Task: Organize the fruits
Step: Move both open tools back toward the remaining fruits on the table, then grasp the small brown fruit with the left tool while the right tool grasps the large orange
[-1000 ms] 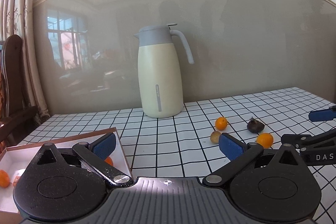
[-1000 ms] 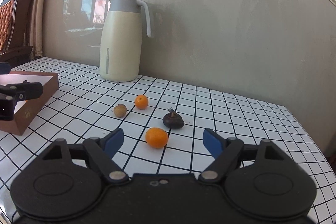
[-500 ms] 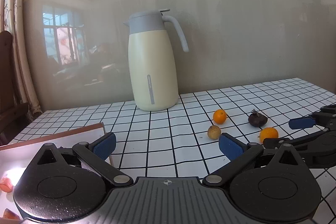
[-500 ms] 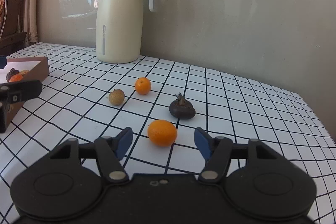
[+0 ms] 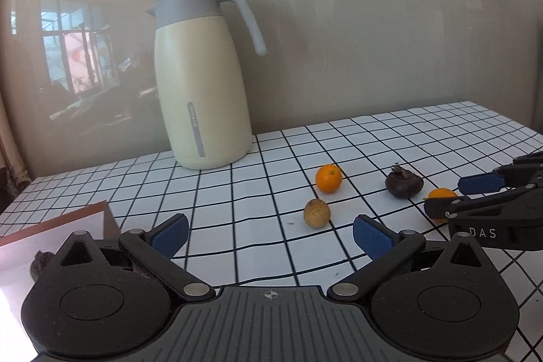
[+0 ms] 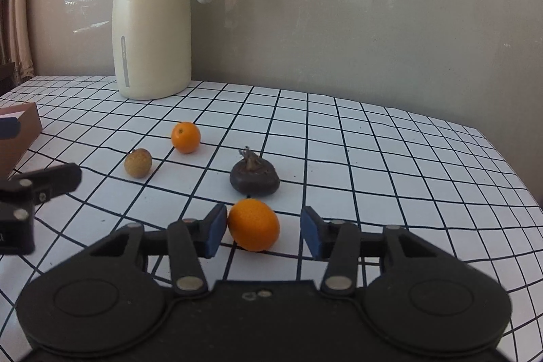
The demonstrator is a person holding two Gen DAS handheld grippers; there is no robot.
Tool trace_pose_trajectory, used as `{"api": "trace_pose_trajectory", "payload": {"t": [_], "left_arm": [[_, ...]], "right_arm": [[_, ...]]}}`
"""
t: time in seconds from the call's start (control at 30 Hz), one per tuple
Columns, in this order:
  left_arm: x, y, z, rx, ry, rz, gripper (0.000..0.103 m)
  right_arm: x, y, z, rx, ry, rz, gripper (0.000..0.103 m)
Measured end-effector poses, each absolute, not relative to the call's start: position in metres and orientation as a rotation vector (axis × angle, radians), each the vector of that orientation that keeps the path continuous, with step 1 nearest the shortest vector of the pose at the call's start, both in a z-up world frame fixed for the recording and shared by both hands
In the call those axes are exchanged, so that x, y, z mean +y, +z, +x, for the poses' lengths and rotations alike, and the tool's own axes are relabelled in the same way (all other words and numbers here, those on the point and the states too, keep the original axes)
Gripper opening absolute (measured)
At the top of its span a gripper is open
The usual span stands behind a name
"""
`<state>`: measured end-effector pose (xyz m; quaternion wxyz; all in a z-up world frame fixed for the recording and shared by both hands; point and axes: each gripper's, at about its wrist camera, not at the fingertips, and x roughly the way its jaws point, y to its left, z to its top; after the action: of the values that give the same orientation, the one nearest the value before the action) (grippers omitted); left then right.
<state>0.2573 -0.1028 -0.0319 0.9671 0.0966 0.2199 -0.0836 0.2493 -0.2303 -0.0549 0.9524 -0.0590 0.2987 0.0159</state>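
Our right gripper (image 6: 263,231) jaws are closing around the near orange (image 6: 254,224), just before the dark fruit (image 6: 254,176); our left gripper (image 5: 269,229) stays wide, empty.

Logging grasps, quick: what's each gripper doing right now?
Left gripper: open, empty.
Right gripper: closing around the near orange fruit, not yet clamped.

Orange (image 6: 254,224) between closing right gripper (image 6: 263,231) jaws
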Motion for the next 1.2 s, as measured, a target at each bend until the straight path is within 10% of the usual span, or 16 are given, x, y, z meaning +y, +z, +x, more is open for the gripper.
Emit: {"api": "trace_pose_trajectory", "payload": {"t": [0.13,0.23,0.4,0.93,1.2], "left_arm": [[-0.121,-0.038,0.273,0.471,-0.196,0.219,0.102],[-0.128,-0.043,0.289,0.516,-0.207,0.211,0.082],[-0.131,-0.051,0.305,0.543,-0.203,0.19,0.079],[-0.148,-0.061,0.317,0.597,-0.269,0.189,0.025],[-0.14,-0.054,0.308,0.558,-0.26,0.166,0.025]], "right_arm": [[-0.234,-0.056,0.255,0.609,0.051,-0.117,0.038],[-0.235,-0.057,0.259,0.615,0.075,-0.112,0.037],[-0.234,-0.059,0.26,0.623,0.11,-0.11,0.031],[-0.235,-0.062,0.262,0.643,0.129,-0.068,0.024],[-0.236,-0.061,0.261,0.641,0.108,-0.069,0.024]]}}
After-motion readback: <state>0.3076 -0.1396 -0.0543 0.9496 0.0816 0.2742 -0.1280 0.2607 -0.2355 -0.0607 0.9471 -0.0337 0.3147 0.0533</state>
